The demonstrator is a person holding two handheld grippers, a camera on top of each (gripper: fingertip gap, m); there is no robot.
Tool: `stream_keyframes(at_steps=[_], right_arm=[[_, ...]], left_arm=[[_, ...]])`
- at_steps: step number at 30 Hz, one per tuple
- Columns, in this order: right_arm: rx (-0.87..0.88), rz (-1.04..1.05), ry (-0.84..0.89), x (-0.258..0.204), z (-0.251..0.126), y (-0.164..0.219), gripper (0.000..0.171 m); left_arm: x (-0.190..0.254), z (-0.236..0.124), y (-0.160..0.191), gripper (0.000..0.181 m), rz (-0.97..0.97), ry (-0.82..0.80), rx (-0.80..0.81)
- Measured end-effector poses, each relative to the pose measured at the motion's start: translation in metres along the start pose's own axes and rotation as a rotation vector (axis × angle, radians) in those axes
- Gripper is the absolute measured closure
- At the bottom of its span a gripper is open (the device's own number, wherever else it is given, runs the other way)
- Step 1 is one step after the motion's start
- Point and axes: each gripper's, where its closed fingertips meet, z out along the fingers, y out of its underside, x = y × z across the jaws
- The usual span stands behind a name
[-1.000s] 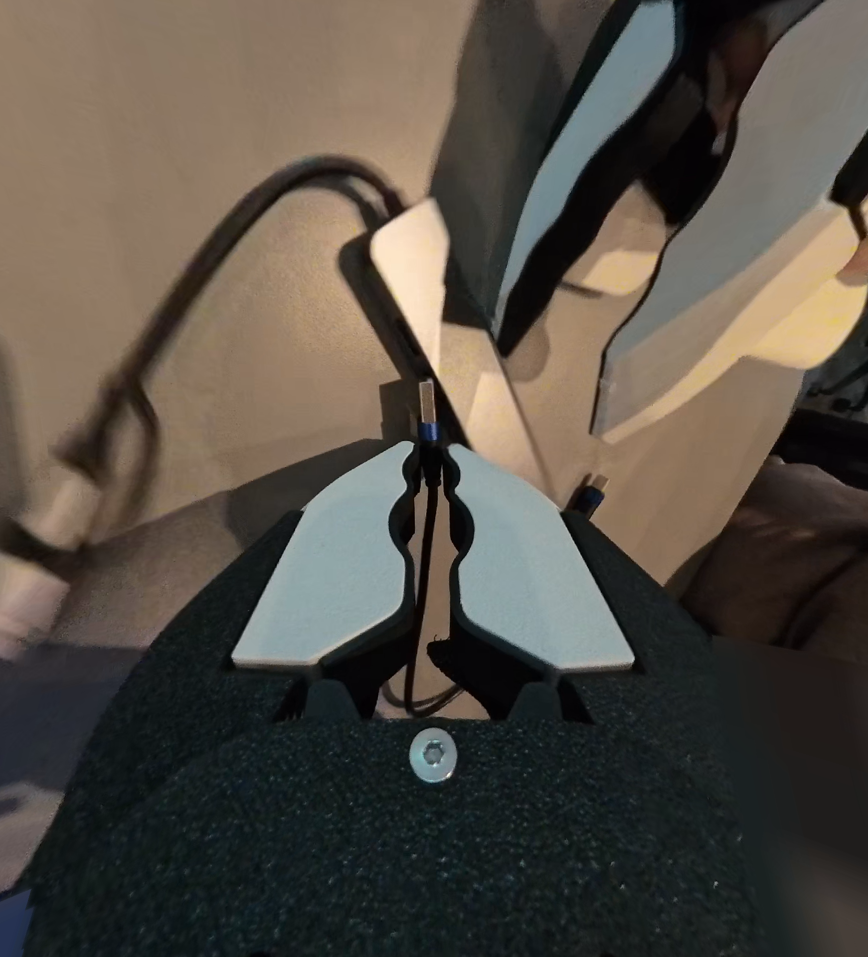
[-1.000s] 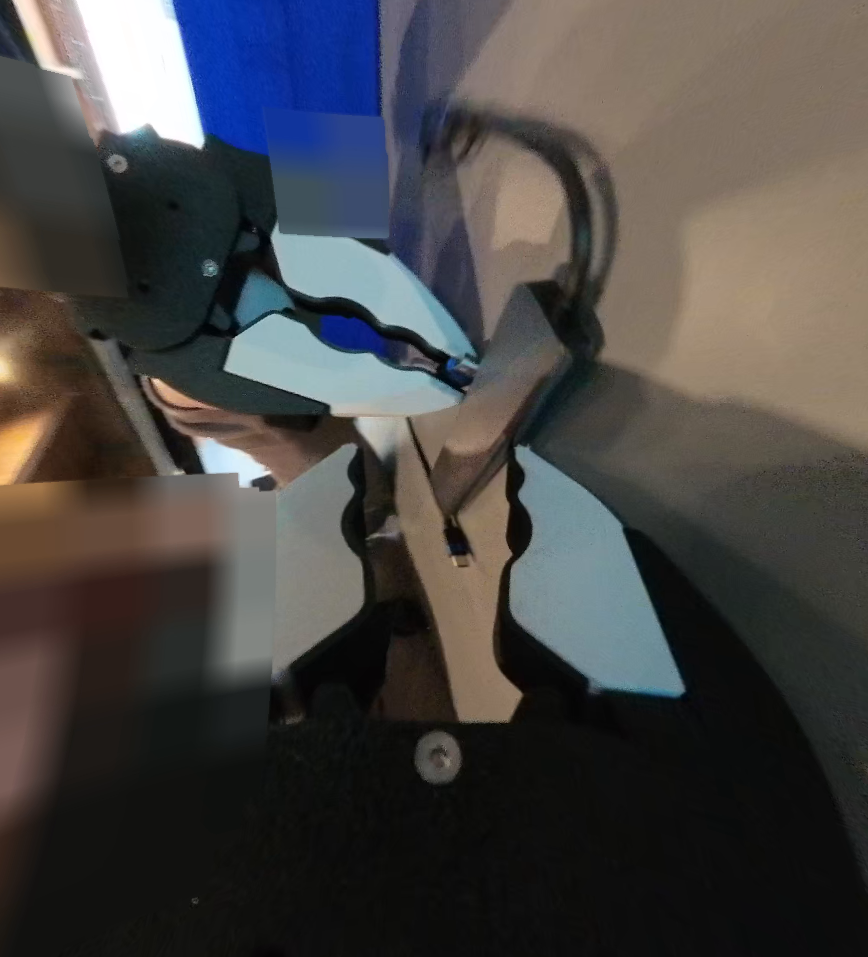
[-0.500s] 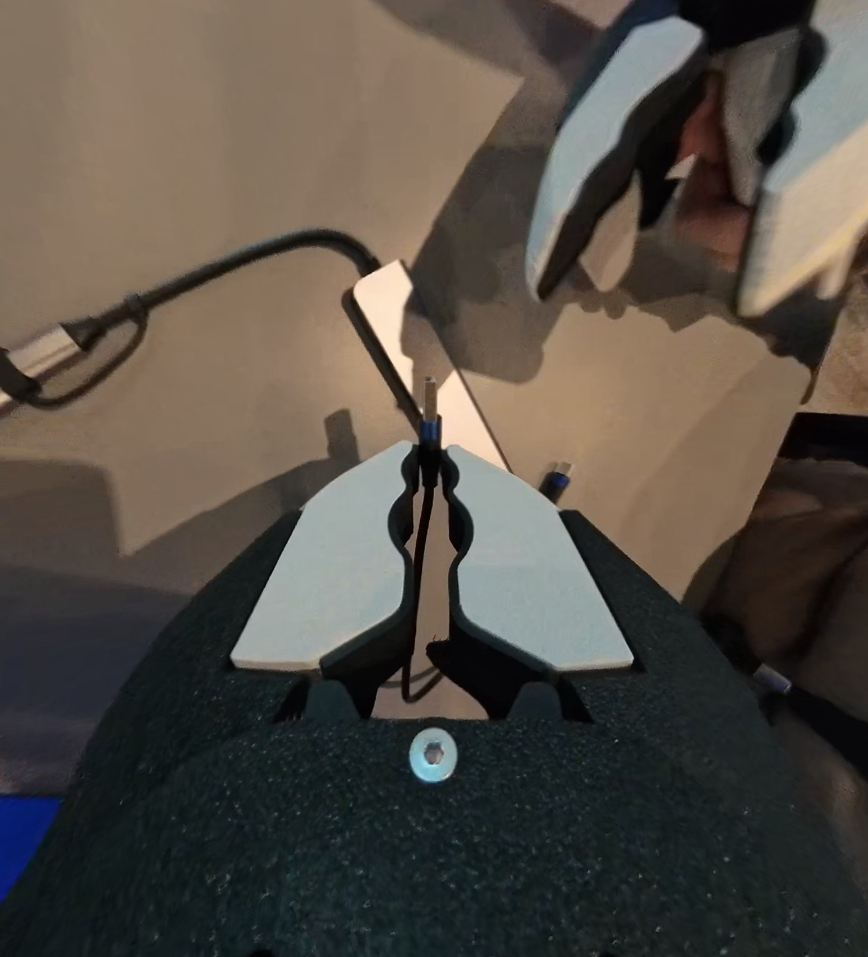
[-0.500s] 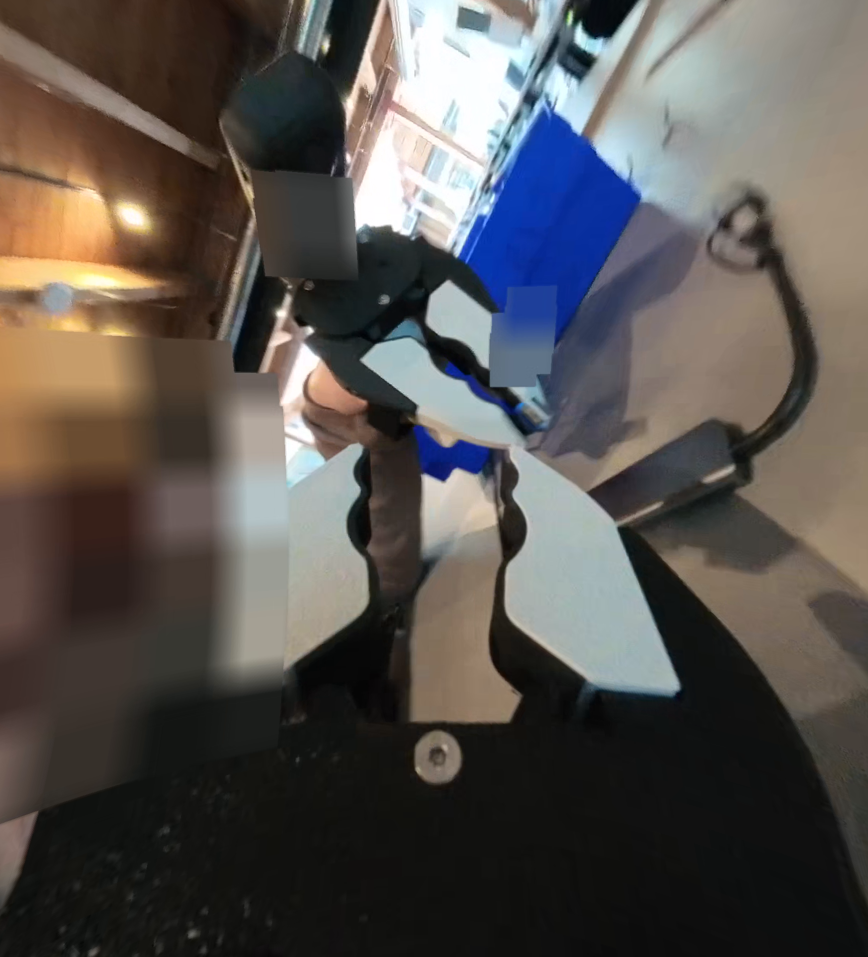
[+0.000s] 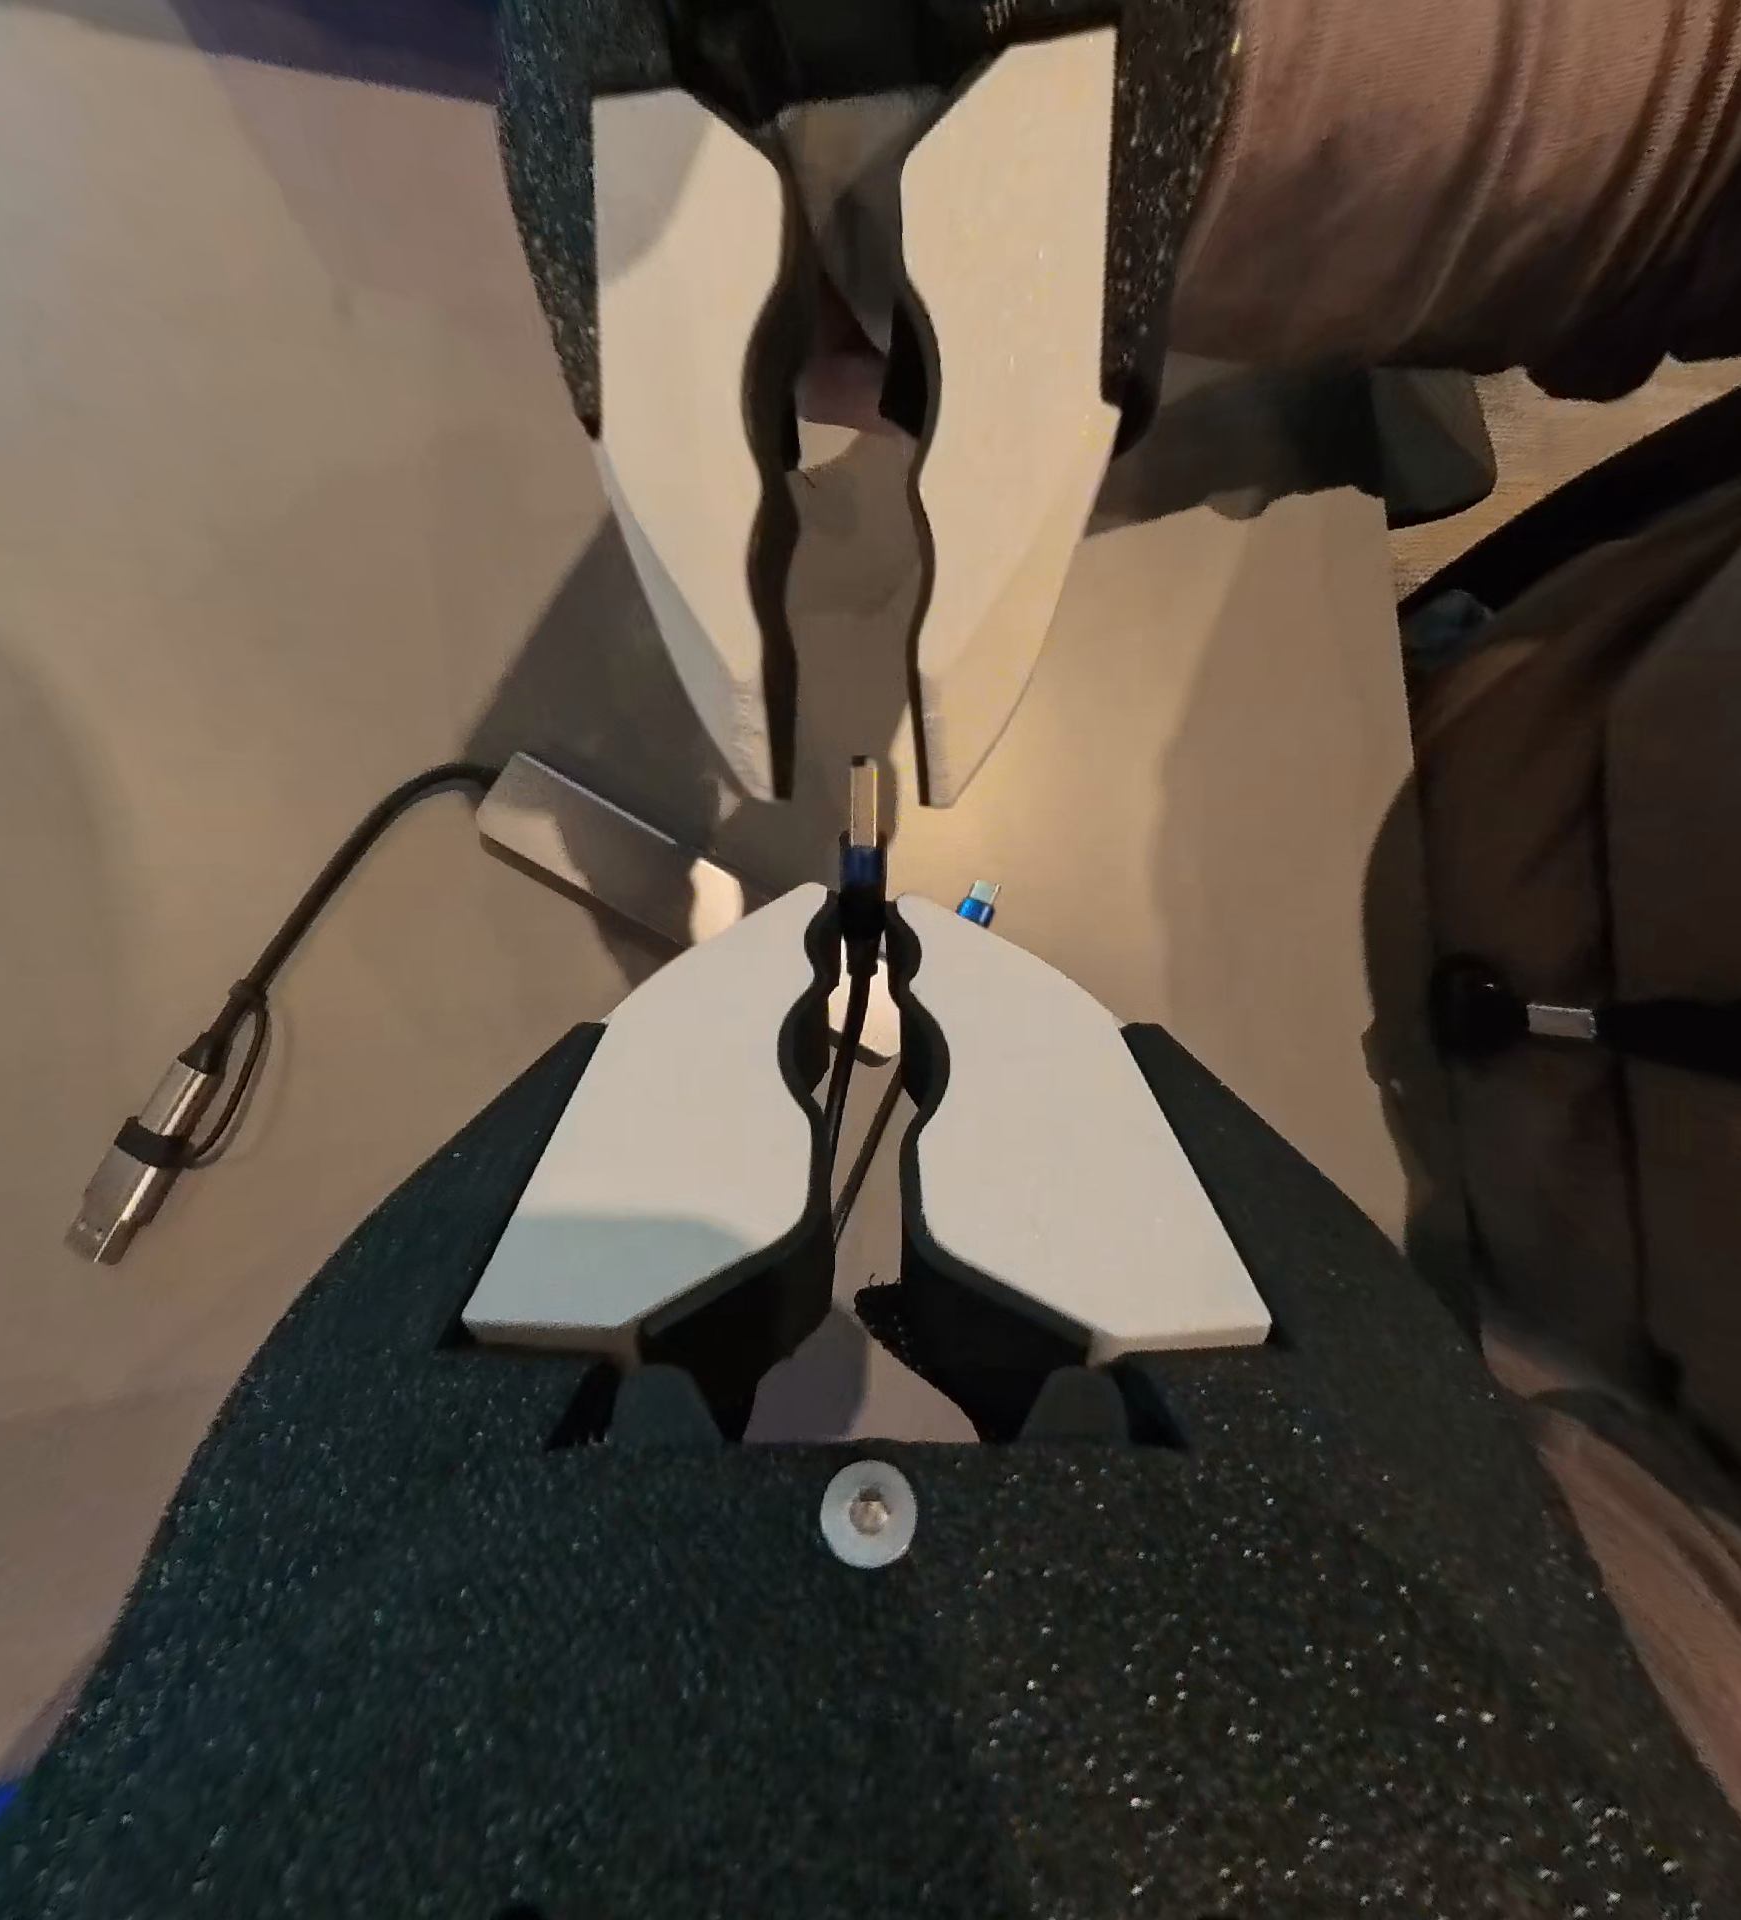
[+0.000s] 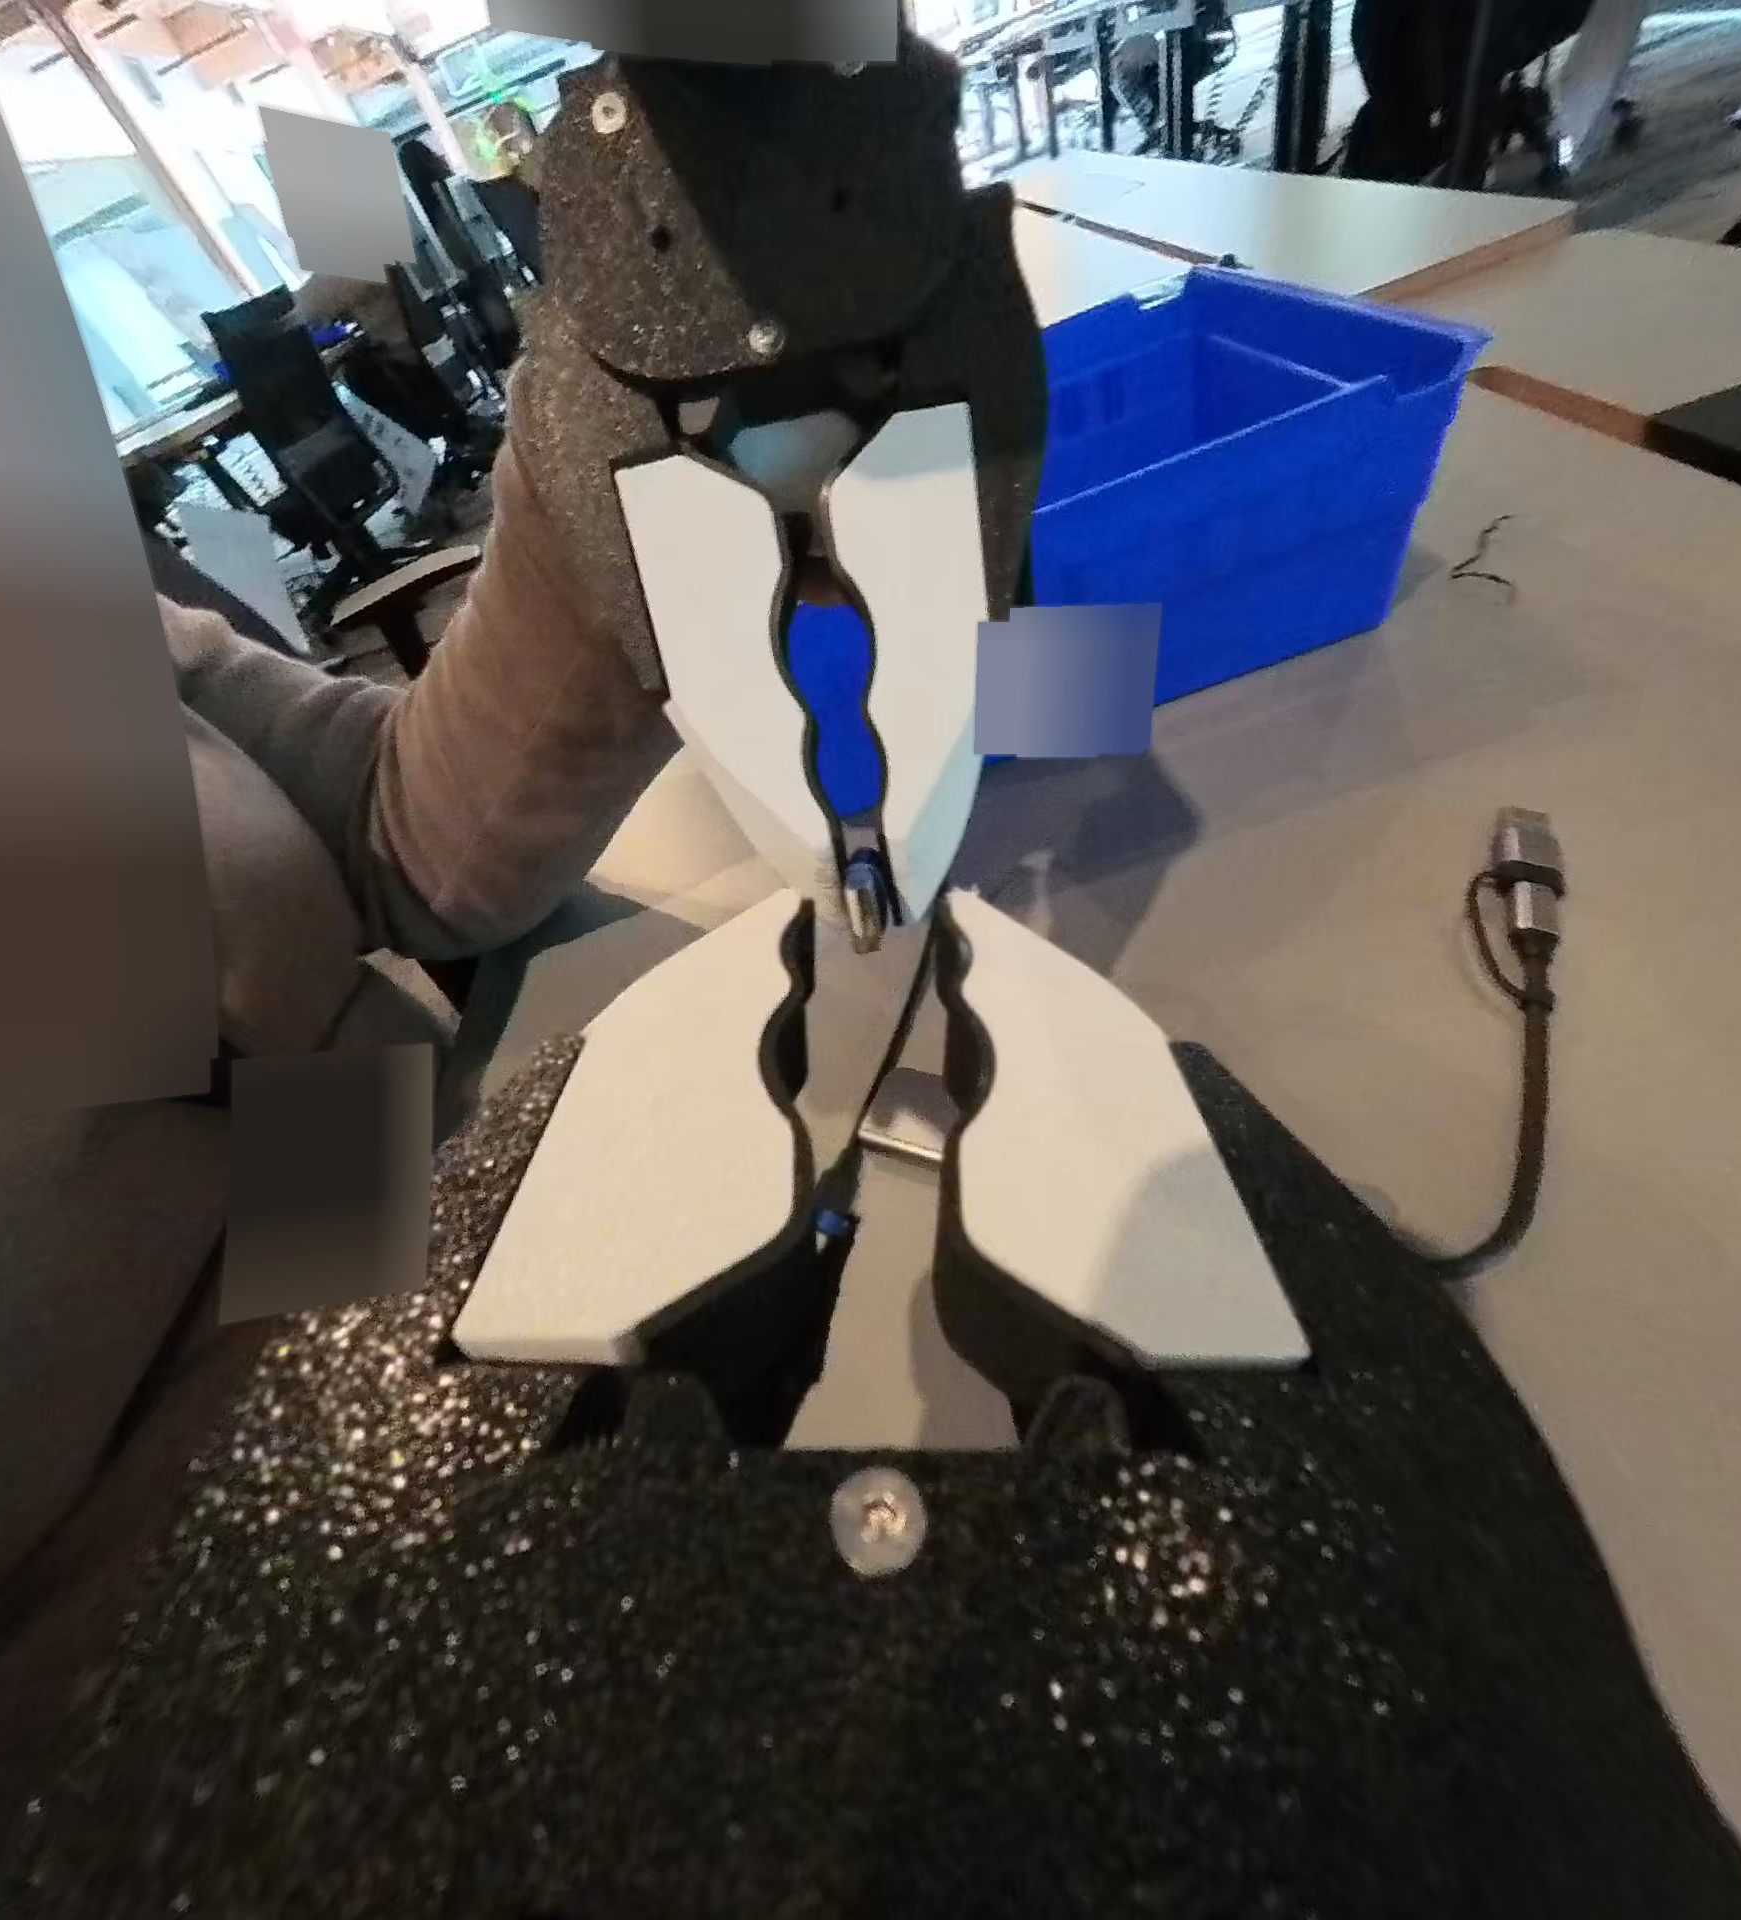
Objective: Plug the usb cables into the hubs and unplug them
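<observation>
My left gripper [image 5: 861,906] is shut on a black USB cable's plug [image 5: 864,805], which has a blue collar and a metal tip sticking out ahead. My right gripper [image 5: 850,790] faces it tip to tip. Its jaws stand a little apart and the plug's tip sits just inside the gap. In the right wrist view my right gripper [image 6: 876,923] is open, with the left gripper [image 6: 871,894] and the plug [image 6: 864,920] right in front. The silver hub [image 5: 617,842] lies on the table below, held by neither gripper. The cable's other blue plug [image 5: 978,902] lies beside the hub.
The hub's own black lead curves away to a silver adapter plug [image 5: 133,1164], which also shows in the right wrist view [image 6: 1526,862]. A blue bin [image 6: 1240,488] stands on the table behind. Another plug [image 5: 1562,1023] hangs at the right. A person's sleeve [image 6: 450,748] is at the left. Left and right tips are no more than a few centimetres apart.
My right gripper let the hub go and swung round to face the left gripper tip to tip. The left gripper kept the plug and rose away from the hub.
</observation>
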Motion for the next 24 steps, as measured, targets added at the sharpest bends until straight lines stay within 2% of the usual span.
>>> stream_keyframes(at_steps=[3, 7, 9, 10, 12, 15, 17, 19, 21, 24], right_arm=[[-0.023, -0.034, -0.007, -0.003, 0.003, 0.001, 0.167], [-0.018, -0.184, 0.079, -0.001, 0.002, -0.007, 0.168], [0.046, -0.225, 0.146, 0.005, -0.007, -0.022, 0.168], [0.099, -0.239, 0.192, 0.010, -0.015, -0.033, 0.168], [0.219, -0.278, 0.282, 0.018, -0.034, -0.060, 0.168], [0.357, -0.349, 0.328, 0.012, -0.049, -0.100, 0.168], [0.394, -0.445, 0.423, 0.012, -0.052, -0.120, 0.168], [0.425, -0.498, 0.489, 0.013, -0.060, -0.137, 0.167], [0.482, -0.496, 0.478, 0.011, -0.068, -0.154, 0.167], [0.558, -0.488, 0.381, -0.001, -0.074, -0.175, 0.168]], left_arm=[[0.001, -0.001, -0.002, 0.174, 0.019, -0.005, 0.006], [-0.005, -0.007, -0.010, 0.173, -0.030, -0.031, 0.067], [-0.018, -0.020, -0.022, 0.138, -0.083, -0.103, 0.154], [-0.019, -0.028, -0.030, 0.133, -0.085, -0.114, 0.214], [-0.015, -0.051, -0.058, 0.114, -0.032, -0.114, 0.444], [-0.008, -0.083, -0.087, 0.105, 0.032, -0.118, 0.702], [-0.014, -0.111, -0.100, 0.115, 0.079, -0.225, 0.882], [-0.022, -0.150, -0.107, 0.118, 0.071, -0.367, 1.087], [0.001, -0.159, -0.106, 0.145, 0.170, -0.276, 1.140], [0.028, -0.135, -0.107, 0.140, 0.195, -0.029, 1.016]])
